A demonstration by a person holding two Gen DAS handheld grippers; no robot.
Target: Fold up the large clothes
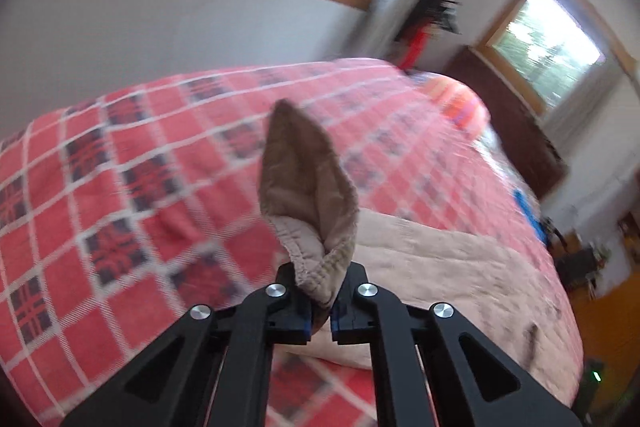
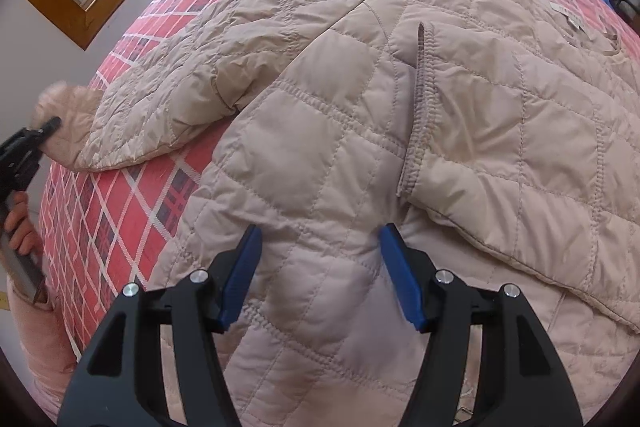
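Nearby, left tool [image 1: 320, 291] pinching jacket [image 2: 360, 115] cuff [image 1: 308, 195], right tool [image 2: 320, 263] spread wide, label [image 2: 570, 17] unreadable

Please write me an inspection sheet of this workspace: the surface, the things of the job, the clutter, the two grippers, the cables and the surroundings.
Surface: bed with a red plaid bedspread.
Job's things: beige quilted jacket lying spread on the bed, its sleeve stretched toward the bed's edge; ribbed cuff pinched in the left gripper.
Clutter: orange pillow and a blue item at the far side of the bed.
Grippers: left gripper shut on the cuff; right gripper open, over the jacket's body.
Cables: nothing seen.
Surroundings: white walls, wood-framed windows, trees outside.
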